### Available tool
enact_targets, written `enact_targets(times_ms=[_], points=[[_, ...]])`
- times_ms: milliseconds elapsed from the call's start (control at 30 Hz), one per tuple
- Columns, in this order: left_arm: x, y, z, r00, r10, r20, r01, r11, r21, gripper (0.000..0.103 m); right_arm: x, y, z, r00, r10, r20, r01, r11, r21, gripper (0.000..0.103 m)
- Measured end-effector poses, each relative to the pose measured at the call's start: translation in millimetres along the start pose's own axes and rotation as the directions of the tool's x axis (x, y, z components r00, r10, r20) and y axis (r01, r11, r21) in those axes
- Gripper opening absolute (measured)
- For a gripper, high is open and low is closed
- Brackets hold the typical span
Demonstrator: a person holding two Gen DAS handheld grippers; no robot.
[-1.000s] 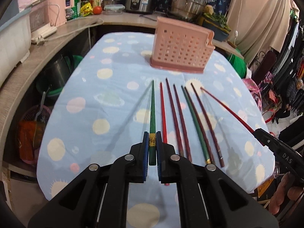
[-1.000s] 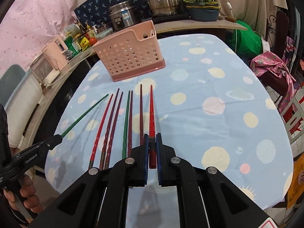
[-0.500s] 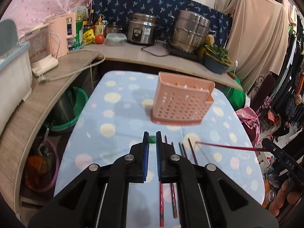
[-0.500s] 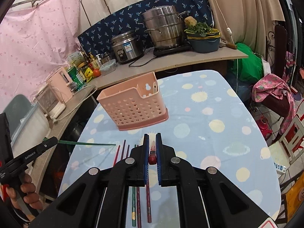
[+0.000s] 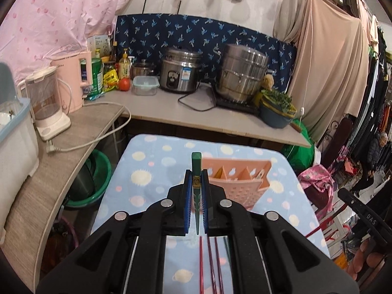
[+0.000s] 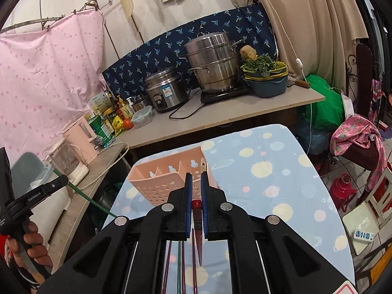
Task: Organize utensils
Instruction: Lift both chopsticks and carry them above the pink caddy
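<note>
Two tongs gripping chopsticks; pink basket (image 5: 241, 183) ahead, steamer pot (image 5: 241, 73) beyond.

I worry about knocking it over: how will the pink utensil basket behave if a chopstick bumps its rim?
The pink utensil basket looks like thin perforated plastic and holds nothing visible, so it is probably light. It may slide or tip on the tablecloth. Its wider base should help somewhat.

One green chopstick (image 5: 196, 183) clamped in the left gripper (image 5: 196, 171), one red chopstick (image 6: 196, 204) in the right gripper (image 6: 194, 175). One pink slotted basket (image 5: 245, 188) beyond the fingertips. Four loose chopsticks (image 5: 201, 257) visible beneath the left fingers (image 5: 188, 196): one red, two maroon, one green.
</note>
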State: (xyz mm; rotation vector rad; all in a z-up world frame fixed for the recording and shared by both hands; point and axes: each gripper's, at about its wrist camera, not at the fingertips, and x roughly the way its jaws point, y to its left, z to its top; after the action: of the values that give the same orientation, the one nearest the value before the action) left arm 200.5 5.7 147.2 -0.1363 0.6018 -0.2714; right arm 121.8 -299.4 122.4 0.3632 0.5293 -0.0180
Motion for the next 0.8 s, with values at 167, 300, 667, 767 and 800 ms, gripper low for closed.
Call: enact_targets(times_ms=[167,300,667,767,800], points=[[-7,-10,36,0.997,-0.04,0.062,0.04,0.999,-0.001,0.007,2,9,36,0.997,0.032,0.063,-0.032,0.999,-0.003,0.007],[-11,-22,66,0.99,-0.055,0.127,0.052,0.998,0.02,0.007,0,22,72,0.989,0.06,0.137,-0.058,0.998,-0.014,0.007],[33,-22,90,0.991,-0.038,0.126,0.037,0.999,0.014,0.007,34,48,129,0.969,0.083,0.231,-0.083,0.997,-0.01,0.007],[46,-20,85,0.994,-0.034,0.105,0.033,0.999,0.011,0.007,54,52,129,0.973,0.078,0.216,-0.077,0.997,-0.012,0.007],[50,-19,83,0.995,-0.032,0.099,0.031,0.999,0.011,0.007,61,52,127,0.976,0.075,0.204,-0.074,0.997,-0.013,0.007]])
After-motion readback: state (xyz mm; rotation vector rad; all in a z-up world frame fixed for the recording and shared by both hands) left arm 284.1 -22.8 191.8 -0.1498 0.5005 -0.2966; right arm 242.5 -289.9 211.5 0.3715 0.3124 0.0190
